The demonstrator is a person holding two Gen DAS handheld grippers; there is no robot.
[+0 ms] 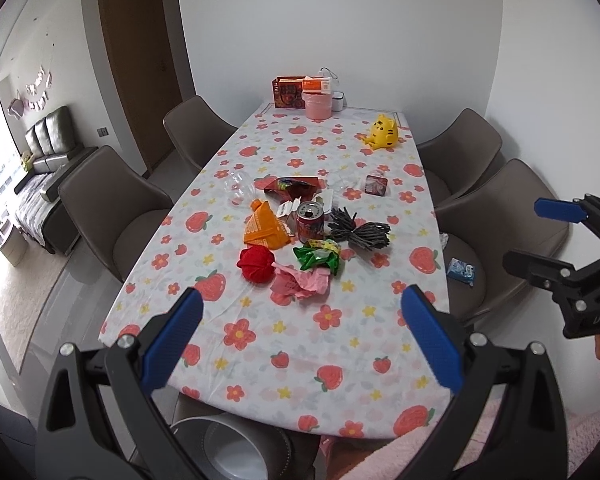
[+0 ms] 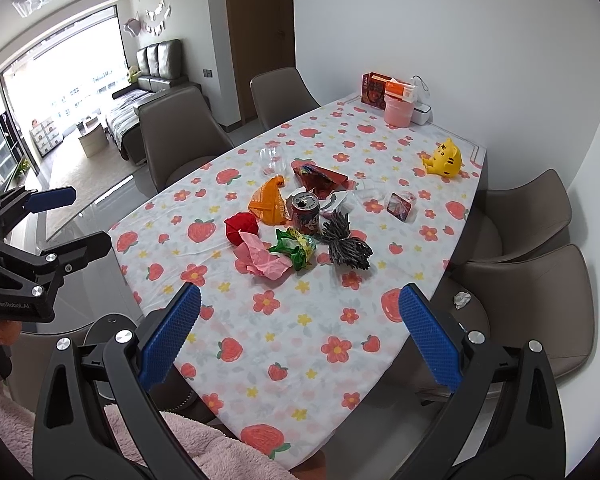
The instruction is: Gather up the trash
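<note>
- The left hand-held gripper (image 1: 300, 320) hangs above the near end of the surface (image 1: 284, 344) with its blue pads spread wide, holding nothing and touching nothing.
- The right hand-held gripper (image 2: 300, 316) is likewise spread wide and empty, above the near right corner of the surface; in the left wrist view it shows at the right edge, off the surface's side, over a chair.
- The trash lies bunched mid-surface: a crumpled pink paper (image 1: 300, 284) nearest, a red ball-like wad (image 1: 257, 264) just left of it, a green wrapper (image 1: 320, 258) just right.
- Behind these stand an orange carton (image 1: 266, 228), a red can (image 1: 311, 222) upright with its top open, and a grey-black shredded bundle (image 1: 360, 230).
- Farther back lie a clear plastic cup (image 1: 240, 188) on its side, a dark red wrapper (image 1: 292, 186) and a small packet (image 1: 376, 184).
- A yellow tiger toy (image 1: 383, 132) sits near the far right edge; boxes and a pink tub (image 1: 318, 104) stand at the far end.
- The near stretch of the flowered cloth, between grippers and trash, is bare.
- Chairs flank both long edges; a white crumpled scrap (image 2: 462, 300) lies on the near right seat.
</note>
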